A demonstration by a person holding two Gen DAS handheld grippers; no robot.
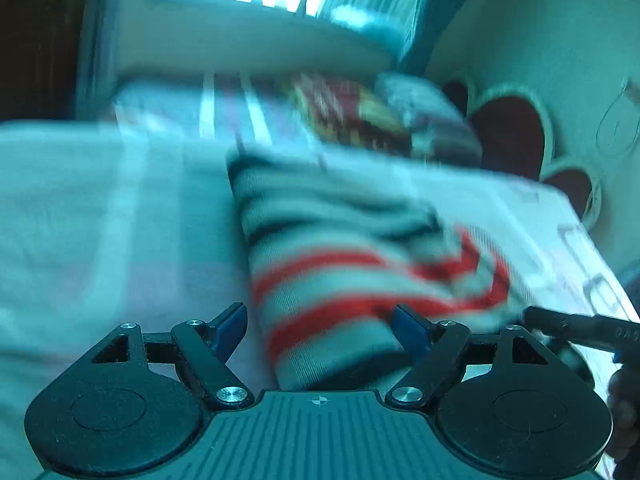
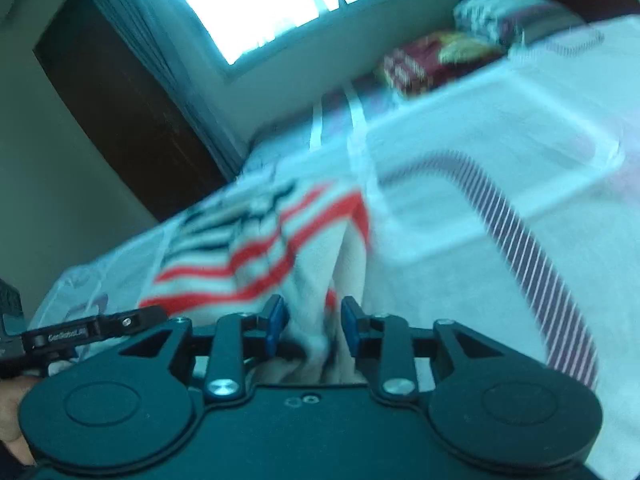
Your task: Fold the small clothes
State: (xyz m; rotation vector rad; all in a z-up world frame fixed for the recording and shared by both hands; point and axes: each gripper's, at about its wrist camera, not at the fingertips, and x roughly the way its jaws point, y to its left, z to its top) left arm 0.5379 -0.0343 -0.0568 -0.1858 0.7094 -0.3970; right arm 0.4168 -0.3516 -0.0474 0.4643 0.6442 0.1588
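A small striped garment [image 1: 340, 264], white with red and dark stripes, lies bunched on a pale bedsheet [image 1: 100, 208]. My left gripper [image 1: 318, 328] is open, its blue pads [image 1: 232, 330] on either side of the garment's near end. In the right wrist view the same garment [image 2: 256, 248] lies ahead, and a fold of it runs between the pads. My right gripper [image 2: 315, 326] is partly open around that fold; the pads [image 2: 276, 322] do not pinch it. Both views are blurred.
A patterned red and yellow cushion [image 1: 352, 108] and a grey pillow [image 1: 432, 120] lie at the bed's far end under a bright window [image 2: 260, 0]. A dark door [image 2: 120, 112] stands left. The other gripper shows at the right edge [image 1: 580, 328].
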